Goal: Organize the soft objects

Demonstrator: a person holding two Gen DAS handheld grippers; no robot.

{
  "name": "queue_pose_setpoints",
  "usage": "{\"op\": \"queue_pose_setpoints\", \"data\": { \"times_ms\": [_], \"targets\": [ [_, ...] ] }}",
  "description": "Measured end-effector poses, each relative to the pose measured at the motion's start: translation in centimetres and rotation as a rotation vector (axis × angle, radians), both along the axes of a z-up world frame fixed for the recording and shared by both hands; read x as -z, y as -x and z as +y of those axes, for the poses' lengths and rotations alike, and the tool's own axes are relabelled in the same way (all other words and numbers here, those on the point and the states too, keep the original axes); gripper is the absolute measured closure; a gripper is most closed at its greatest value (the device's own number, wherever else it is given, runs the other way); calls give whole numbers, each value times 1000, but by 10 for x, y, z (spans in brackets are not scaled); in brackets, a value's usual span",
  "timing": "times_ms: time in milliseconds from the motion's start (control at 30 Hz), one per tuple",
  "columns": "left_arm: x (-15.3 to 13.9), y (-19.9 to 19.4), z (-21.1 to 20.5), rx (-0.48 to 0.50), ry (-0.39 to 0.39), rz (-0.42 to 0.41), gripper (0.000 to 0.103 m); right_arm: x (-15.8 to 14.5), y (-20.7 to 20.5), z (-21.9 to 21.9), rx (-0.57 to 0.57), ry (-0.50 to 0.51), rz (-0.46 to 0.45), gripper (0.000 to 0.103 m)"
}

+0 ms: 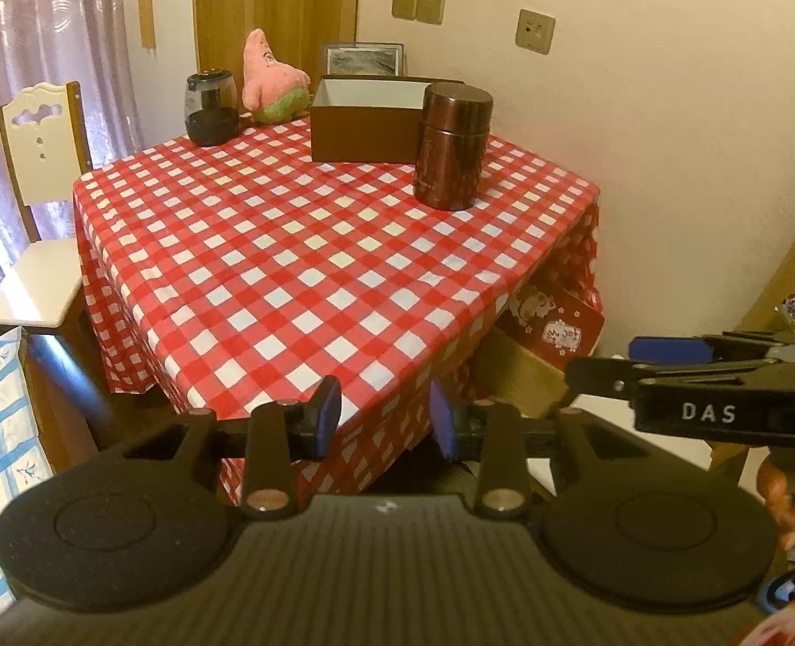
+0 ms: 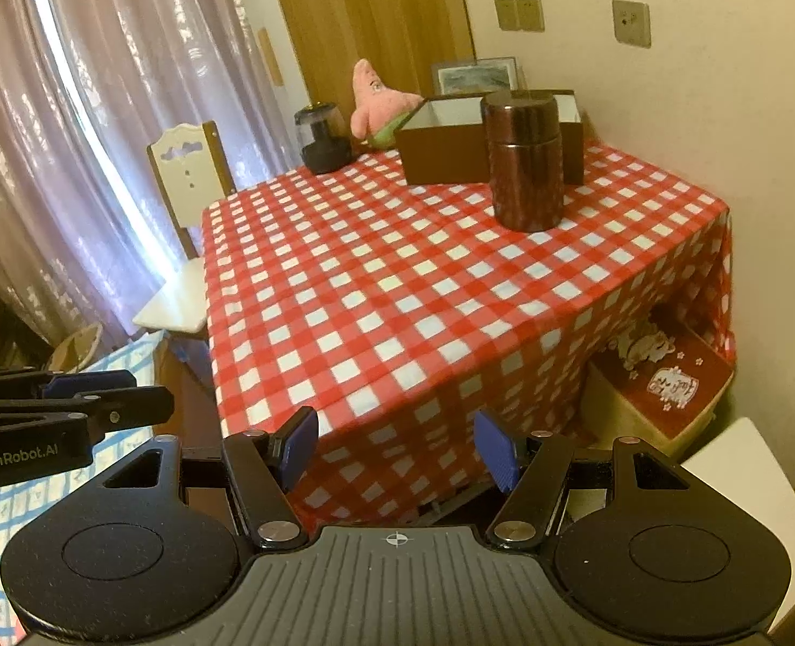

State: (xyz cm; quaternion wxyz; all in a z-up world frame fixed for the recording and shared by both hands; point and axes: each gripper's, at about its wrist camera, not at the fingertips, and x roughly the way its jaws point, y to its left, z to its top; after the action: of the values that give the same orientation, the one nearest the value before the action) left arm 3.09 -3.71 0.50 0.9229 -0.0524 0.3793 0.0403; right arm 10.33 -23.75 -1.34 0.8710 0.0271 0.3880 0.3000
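Pink star plush (image 1: 271, 78) sat at the far edge of the checked table (image 1: 300, 269), upright, long axis vertical, pointed tip up and leaning slightly toward the wall, one arm stretched toward the open brown box (image 1: 365, 118). Stood just beside that box, with a dark glass jar (image 1: 210, 107) on its other side. Well apart from both tools.

Left gripper (image 1: 381, 420) hung off the near table corner, jaws partly parted, nothing between the pads. Right gripper (image 2: 397, 449) likewise short of the near edge, jaws wider apart, also empty (only tablecloth seen through the gap).

Likely trouble, judged from the layout: tall brown canister (image 1: 454, 145) stood in front of the box, on the reach line, and could be tipped by a passing finger. Glass jar close enough to be nudged during a grab. Soft body could squash and slip from a shallow pinch.
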Motion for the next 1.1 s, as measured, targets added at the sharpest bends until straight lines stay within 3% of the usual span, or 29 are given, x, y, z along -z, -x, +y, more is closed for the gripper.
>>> {"op": "queue_pose_setpoints", "data": {
  "times_ms": [500,1100],
  "targets": [
    [3,0,14,28,13,5,70,3,6,25,-3,9,4,39],
    [6,-6,16,43,16,7,70,4,3,27,10,13,11,39]
  ]
}}
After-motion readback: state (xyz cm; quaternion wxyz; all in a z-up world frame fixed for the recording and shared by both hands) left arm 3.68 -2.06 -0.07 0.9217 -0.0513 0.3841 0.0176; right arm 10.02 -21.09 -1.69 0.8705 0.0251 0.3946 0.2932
